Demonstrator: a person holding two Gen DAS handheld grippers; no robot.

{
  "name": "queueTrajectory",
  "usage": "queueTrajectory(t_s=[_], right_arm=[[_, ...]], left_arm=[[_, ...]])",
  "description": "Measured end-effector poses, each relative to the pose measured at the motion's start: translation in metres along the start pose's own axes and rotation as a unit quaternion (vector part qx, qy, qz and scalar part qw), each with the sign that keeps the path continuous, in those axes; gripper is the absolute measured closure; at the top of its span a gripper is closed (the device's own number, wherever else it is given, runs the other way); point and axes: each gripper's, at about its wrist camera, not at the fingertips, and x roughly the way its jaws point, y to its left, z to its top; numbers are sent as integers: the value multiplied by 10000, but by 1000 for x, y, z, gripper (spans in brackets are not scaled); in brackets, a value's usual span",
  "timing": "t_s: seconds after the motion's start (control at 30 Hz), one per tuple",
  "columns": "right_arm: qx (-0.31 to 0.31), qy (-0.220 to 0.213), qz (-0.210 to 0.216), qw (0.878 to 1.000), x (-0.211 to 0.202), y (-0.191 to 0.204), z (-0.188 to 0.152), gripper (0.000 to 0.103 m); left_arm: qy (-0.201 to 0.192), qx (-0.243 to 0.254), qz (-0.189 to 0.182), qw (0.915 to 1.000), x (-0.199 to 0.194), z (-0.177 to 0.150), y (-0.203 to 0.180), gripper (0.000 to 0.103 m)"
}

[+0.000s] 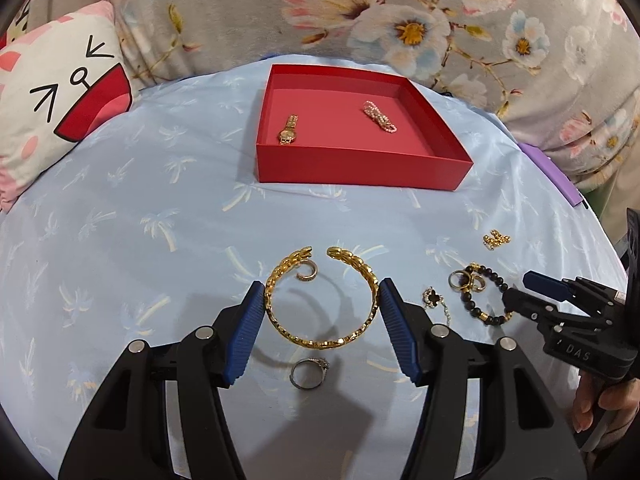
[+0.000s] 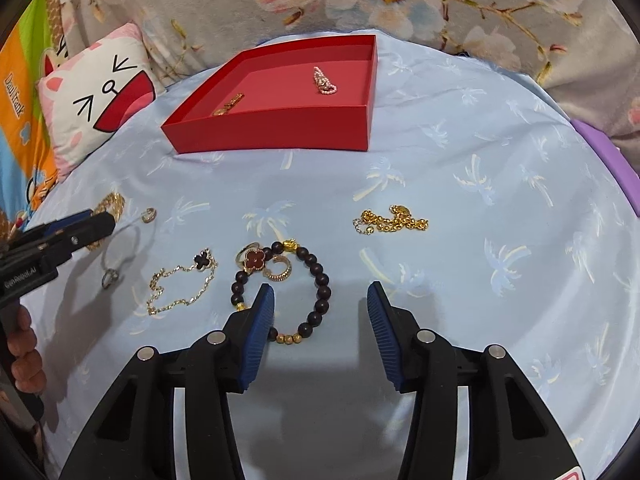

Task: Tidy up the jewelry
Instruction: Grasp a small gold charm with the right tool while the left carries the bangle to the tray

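We see the gold bangle [image 1: 322, 300] lying flat on the blue palm-print sheet [image 1: 160, 208] near the front edge of the bed, and our left claw [image 1: 322, 304] is spread around it, one blue pad [image 1: 250, 320] at each flank, seemingly just touching. A small gold hoop [image 1: 307, 273] sits inside the bangle's open end; a silver ring [image 1: 310, 373] lies just in front of it. Over to the right, our right claw [image 2: 320, 312] hangs spread above the dark bead bracelet [image 2: 304, 292], its left pad over the beads. Beside that we spot a clover chain [image 2: 182, 284] and a gold chain [image 2: 392, 220]. Toward the far edge, the red box [image 1: 360, 160] holds a gold watch [image 1: 289, 130] and a pearl piece [image 1: 380, 117]. A cartoon pillow [image 1: 60, 96] rests at the far left corner.
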Motion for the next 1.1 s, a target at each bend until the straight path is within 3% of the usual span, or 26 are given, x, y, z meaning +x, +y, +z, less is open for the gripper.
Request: queueTrajectory(t_s=[0.2,0.4,0.6,1.0,1.1], right_arm=[[-373,-32,214,9991,5,26,11,57],[-799,33,213,9966,24,49,19,65],[-797,87,202,9966,34,44,21,69],[-690,11,310,9971,31,41,19,91],[-604,25,379,9975,31,38,20,91]], left_arm=[[53,38,-79,9999,3,-4,0,46],[51,37,-92,9999,3,-5,0,46],[57,-22,-95,9999,3,-5,3,46],[70,-53,-96,9999,5,-6,7,46],[59,-43,-91,9999,5,-6,6,46]])
